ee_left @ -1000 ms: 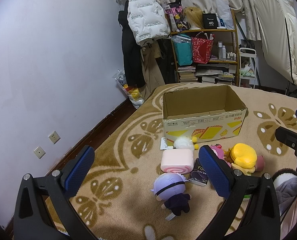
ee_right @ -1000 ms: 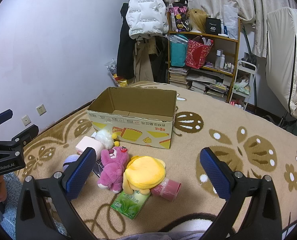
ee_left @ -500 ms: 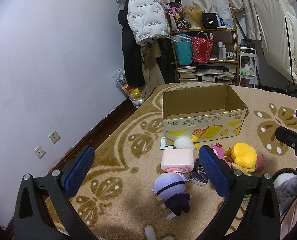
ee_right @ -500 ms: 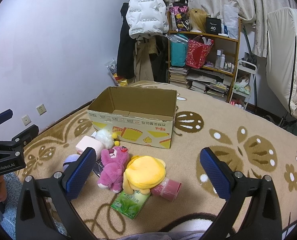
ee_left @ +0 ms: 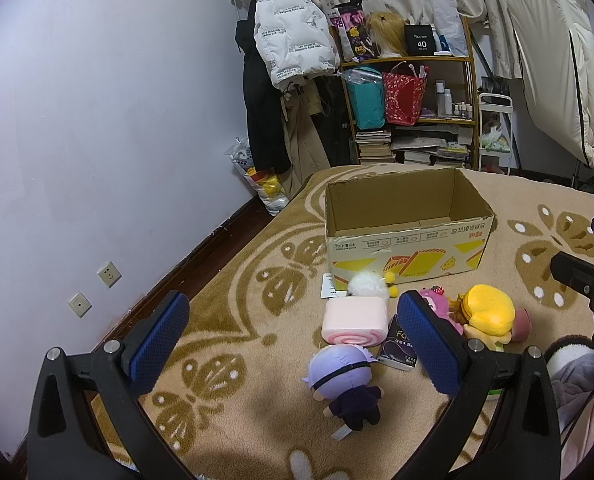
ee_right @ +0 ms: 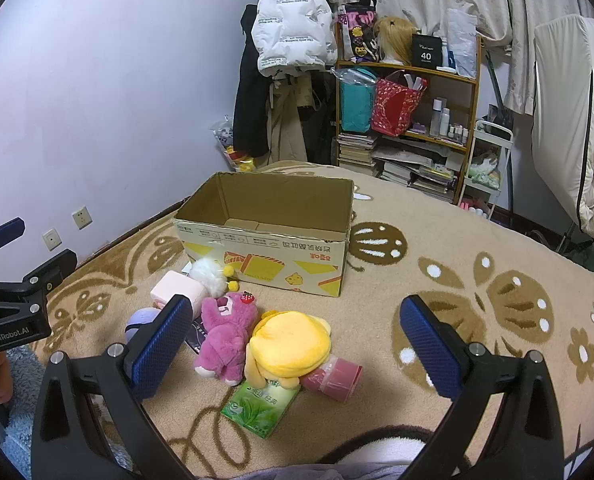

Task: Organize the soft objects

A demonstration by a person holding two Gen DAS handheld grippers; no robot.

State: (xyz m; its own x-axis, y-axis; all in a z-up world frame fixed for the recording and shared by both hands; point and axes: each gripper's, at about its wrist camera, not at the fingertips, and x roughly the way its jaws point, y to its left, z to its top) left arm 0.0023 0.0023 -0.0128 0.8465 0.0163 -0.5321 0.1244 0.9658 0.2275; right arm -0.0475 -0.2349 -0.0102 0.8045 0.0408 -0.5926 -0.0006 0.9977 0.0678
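Left wrist view shows the patterned carpet (ee_left: 225, 320) spread across the floor, with the open cardboard box (ee_left: 407, 232) standing on it and nothing visible inside. In front of the box lies a cluster of soft things: the yellow plush (ee_right: 291, 344) resting against the pink bear (ee_right: 225, 332), the pink roll cushion (ee_left: 355, 320) just beside the white fluffy toy (ee_left: 367, 286), and the purple-haired doll (ee_left: 345, 380) nearest the camera. A green tissue pack (ee_right: 261, 404) sits under the yellow plush's edge. The left tongs (ee_left: 293, 344) are spread wide and hold nothing; the right tongs (ee_right: 297, 344) are likewise wide apart and hold nothing.
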